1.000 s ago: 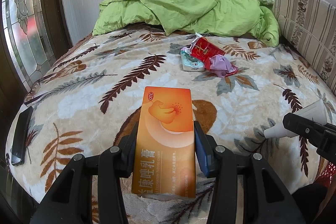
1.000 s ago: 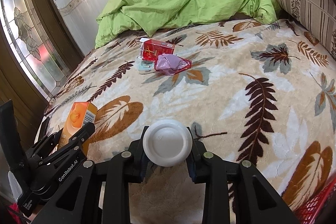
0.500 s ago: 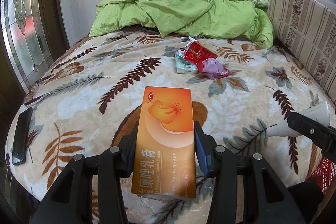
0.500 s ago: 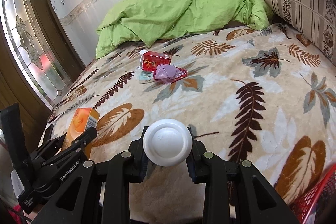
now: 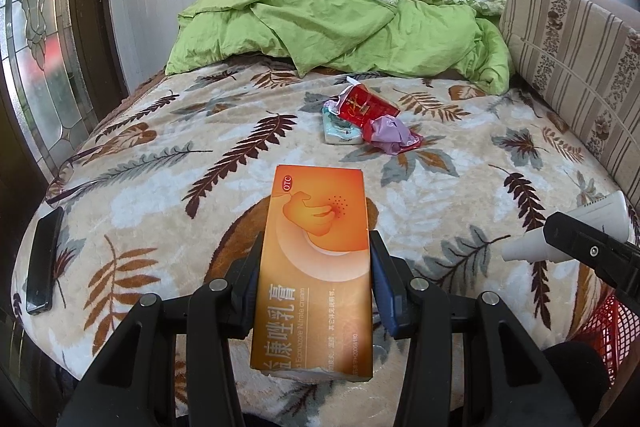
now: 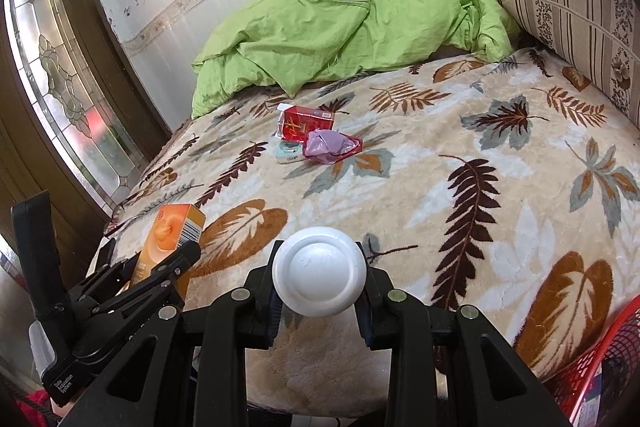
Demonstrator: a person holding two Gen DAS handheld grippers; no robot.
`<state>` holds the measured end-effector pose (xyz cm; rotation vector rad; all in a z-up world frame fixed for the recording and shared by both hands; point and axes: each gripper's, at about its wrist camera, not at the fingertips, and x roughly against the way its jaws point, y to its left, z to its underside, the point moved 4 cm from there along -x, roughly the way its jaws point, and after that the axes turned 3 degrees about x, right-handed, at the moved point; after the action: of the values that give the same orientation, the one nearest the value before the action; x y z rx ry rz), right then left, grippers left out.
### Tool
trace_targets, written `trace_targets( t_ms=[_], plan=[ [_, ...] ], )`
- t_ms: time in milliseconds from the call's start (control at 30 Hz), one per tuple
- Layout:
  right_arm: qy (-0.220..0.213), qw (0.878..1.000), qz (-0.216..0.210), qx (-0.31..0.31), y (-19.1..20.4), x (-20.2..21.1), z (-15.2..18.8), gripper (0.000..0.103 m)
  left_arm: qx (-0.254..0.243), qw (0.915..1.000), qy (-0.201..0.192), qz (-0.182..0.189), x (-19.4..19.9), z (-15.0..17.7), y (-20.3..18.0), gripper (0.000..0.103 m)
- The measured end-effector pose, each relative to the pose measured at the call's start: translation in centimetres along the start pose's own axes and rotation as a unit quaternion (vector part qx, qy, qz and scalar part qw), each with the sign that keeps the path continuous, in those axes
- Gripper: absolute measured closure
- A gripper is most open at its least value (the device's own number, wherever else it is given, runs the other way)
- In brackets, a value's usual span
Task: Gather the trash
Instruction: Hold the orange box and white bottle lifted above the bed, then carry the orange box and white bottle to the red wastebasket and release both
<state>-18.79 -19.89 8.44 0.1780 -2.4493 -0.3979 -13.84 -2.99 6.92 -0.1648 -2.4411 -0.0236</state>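
left gripper, lower centre, tilted down over bed: clamped on orange cream box. right gripper, lower centre, tilted down: pinching white tube cap.

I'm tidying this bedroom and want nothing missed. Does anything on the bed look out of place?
Yes. A small heap of litter lies mid-blanket: a torn-open red packet, a crumpled purple wrapper and a pale tissue pack. A dark phone also sits near the bed's left edge.

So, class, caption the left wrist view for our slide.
Left gripper clamps an orange cardboard medicine box above the leaf-patterned blanket.
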Motion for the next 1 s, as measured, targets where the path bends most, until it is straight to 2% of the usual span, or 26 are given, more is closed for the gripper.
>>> trace_targets(
  t_ms=[733, 800, 1000],
  plan=[
    [-0.006, 1.0, -0.007, -0.016, -0.6, 1.1, -0.4, 0.071, -0.006, 0.9999, -0.001, 0.014, 0.7, -0.2, -1.5, 0.058],
    [-0.008, 1.0, -0.007, -0.021, -0.8, 1.4, -0.5, 0.071, -0.007, 0.9997, -0.002, 0.022, 1.0, -0.3, -1.7, 0.058],
    [-0.02, 0.999, -0.001, -0.041, -2.5, 3.3, -1.1, 0.071, -0.009, 0.9963, -0.005, 0.085, 2.3, -1.0, -2.7, 0.058]
  ],
)
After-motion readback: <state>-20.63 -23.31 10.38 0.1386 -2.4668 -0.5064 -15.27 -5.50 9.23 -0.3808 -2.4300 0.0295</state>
